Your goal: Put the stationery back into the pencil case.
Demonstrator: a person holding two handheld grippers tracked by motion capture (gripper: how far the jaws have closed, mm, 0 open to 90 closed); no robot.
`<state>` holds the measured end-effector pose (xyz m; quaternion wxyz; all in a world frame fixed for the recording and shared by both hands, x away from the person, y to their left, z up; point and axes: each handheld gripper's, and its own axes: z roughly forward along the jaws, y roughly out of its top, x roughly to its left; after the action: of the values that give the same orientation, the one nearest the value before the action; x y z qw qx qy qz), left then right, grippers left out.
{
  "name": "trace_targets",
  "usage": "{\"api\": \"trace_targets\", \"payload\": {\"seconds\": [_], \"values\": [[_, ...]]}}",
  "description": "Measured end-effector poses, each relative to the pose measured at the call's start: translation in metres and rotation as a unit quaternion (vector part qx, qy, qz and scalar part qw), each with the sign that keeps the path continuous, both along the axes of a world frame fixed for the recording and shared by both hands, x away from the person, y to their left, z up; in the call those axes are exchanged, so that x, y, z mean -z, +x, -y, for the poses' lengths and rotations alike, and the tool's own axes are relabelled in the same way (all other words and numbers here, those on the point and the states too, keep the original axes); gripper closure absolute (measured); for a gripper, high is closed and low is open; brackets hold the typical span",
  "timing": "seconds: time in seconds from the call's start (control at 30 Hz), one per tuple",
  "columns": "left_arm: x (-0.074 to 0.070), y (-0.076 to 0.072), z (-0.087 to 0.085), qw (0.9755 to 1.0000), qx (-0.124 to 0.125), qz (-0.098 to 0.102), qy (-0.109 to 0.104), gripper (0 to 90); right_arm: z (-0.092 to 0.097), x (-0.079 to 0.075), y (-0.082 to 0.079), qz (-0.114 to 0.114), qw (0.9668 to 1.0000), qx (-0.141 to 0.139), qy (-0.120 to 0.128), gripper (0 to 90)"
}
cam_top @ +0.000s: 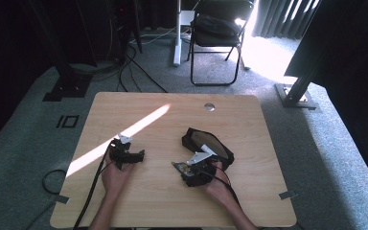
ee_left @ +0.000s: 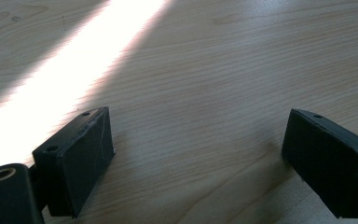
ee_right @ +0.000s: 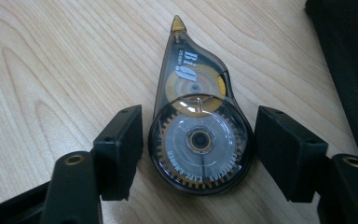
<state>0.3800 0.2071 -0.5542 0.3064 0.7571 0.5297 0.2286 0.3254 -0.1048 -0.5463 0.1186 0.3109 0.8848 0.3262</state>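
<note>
A translucent smoky correction tape dispenser point(ee_right: 186, 79) lies flat on the wooden table, its amber tip pointing away from me. My right gripper point(ee_right: 198, 116) straddles its round end with both jaws close beside it and not pressing; it is open. In the high view the dispenser point(cam_top: 178, 167) lies at the right gripper point(cam_top: 186, 171), just in front of a black pouch point(cam_top: 206, 143). My left gripper point(ee_left: 196, 121) stands open over bare wood, nothing between its jaws; in the high view the left gripper point(cam_top: 133, 155) is at the table's left centre.
A bright strip of sunlight point(cam_top: 124, 134) crosses the table point(cam_top: 249, 201) diagonally. The pouch's edge point(ee_right: 349, 56) is close on the right of the right gripper. A cable hole point(cam_top: 209, 107) sits near the far edge. A folding chair point(cam_top: 218, 38) stands beyond the table.
</note>
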Motion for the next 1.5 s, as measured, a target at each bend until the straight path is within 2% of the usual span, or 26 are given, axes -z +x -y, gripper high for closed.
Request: {"api": "trace_targets", "payload": {"seconds": [0.1,0.53,0.77,1.1,1.5], "values": [[0.0000,0.0000,0.0000,1.0000,0.000,0.000,0.000,8.9,-0.0006,-0.0006,0.0005,0.001,1.0000,-0.010,-0.002,37.3],[0.0000,0.0000,0.0000,1.0000,0.000,0.000,0.000,8.9,-0.0042,-0.0037,0.0024,-0.007,0.9997,-0.015,-0.015,41.4],[0.0000,0.0000,0.0000,1.0000,0.000,0.000,0.000,8.9,-0.0032,-0.0017,0.0002,0.000,1.0000,-0.007,-0.004,41.7],[0.0000,0.0000,0.0000,1.0000,0.000,0.000,0.000,8.9,-0.0038,-0.0016,-0.0026,0.013,0.9998,-0.008,-0.008,41.8],[0.0000,0.0000,0.0000,1.0000,0.000,0.000,0.000,8.9,-0.0001,-0.0097,-0.0064,0.023,0.9997,-0.006,-0.001,41.7]]}}
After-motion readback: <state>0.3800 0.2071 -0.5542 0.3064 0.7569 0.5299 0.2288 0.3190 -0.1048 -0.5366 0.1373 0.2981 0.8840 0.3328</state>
